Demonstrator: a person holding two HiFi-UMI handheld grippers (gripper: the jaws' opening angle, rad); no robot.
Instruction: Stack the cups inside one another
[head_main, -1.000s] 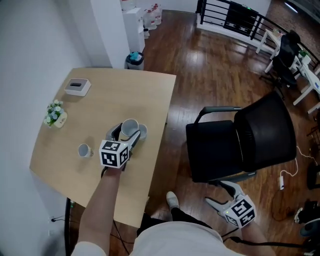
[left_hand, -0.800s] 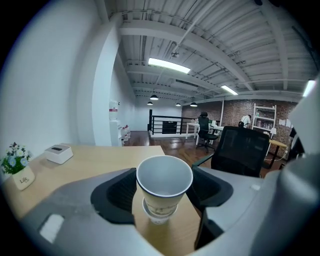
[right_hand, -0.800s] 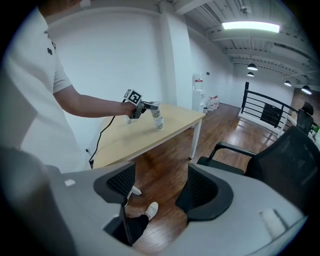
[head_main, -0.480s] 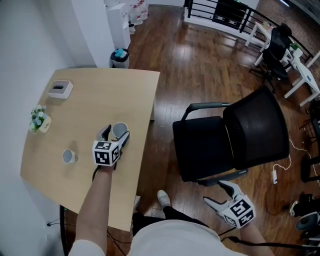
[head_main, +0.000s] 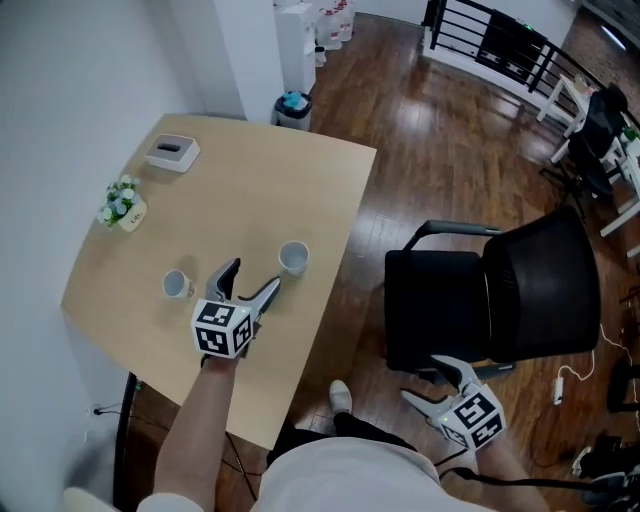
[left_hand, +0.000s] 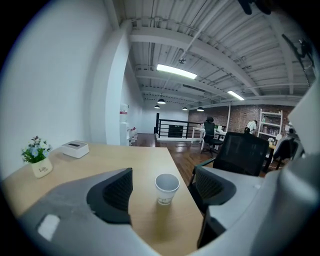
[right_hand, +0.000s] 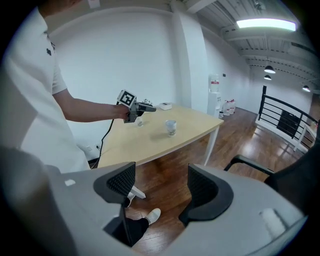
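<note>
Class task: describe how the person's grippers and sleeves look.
Left gripper and right gripper: grey bodies, each carrying a white cube of black square markers. Curved grey fingers have black ribbed pads. White short sleeve; black cable trails from the left gripper.

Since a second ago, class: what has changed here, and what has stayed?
The left gripper has let go of the white cup: its jaws have just been opening, and it has drawn back toward the person, leaving the cup upright on the table. Unchanged: the other cup further left; the right gripper, open and empty by the chair.
</note>
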